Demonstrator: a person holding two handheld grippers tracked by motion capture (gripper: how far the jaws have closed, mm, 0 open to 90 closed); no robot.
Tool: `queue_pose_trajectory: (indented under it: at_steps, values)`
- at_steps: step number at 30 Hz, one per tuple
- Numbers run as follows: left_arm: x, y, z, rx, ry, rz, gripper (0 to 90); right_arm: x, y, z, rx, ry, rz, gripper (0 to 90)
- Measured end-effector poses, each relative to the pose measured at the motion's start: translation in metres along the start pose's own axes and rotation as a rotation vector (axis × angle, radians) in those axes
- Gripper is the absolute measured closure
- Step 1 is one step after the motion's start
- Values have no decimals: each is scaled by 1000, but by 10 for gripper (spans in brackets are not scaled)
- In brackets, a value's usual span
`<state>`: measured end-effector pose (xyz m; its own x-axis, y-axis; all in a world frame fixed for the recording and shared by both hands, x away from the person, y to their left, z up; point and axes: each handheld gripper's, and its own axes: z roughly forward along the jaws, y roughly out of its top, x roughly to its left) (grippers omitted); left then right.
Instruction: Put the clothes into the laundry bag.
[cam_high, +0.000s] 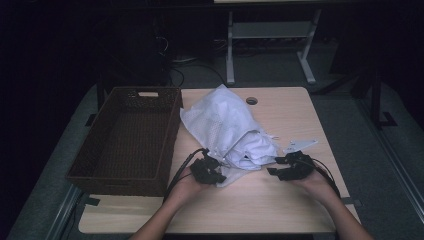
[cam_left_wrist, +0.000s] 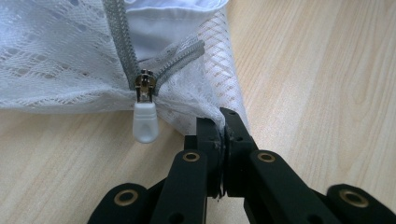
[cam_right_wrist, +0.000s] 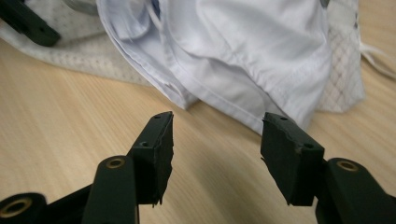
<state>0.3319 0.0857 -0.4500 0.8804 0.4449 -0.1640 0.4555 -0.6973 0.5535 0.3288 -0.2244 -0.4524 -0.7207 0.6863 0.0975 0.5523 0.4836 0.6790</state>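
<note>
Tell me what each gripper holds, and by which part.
Left gripper: shut on the mesh bag, pinching its corner edge beside the zipper pull. Right gripper: open, holding nothing.

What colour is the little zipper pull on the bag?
The zipper pull is milky white, clearest in the left gripper view.

High view: sits up high on the person's side, looks forward and down, far off, and takes in the whole desk (cam_high: 280, 200), the brown basket (cam_high: 125, 135) and the white mesh bag (cam_high: 225, 127)
Left gripper view: rides on the left gripper (cam_left_wrist: 223, 128), low by the desk, very near the bag's zipper pull (cam_left_wrist: 145, 123)
Right gripper view: rides on the right gripper (cam_right_wrist: 217, 149), low, near the white cloth (cam_right_wrist: 243, 51) in the bag
Shared: all three see the bag and the desk top
</note>
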Motion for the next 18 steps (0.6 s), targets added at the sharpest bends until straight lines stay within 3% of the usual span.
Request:
queue_pose_trajectory:
  at_steps: [3,7,11,14,18]
  values:
    - [0,0,1,2,0,-2,876,5,5,7,-7,26,-21,445]
    - [-1,0,2,3,-3,-3,876,10,12,19,-2,12,-51,457]
    - [-1,0,3,9,-4,-2,876,17,20,34,-2,41,-70,476]
    - [-1,0,3,11,-3,-1,876,24,24,46,39,-13,-114,577]
    - [-1,-1,3,10,-3,-1,876,21,25,46,22,-35,-94,814]
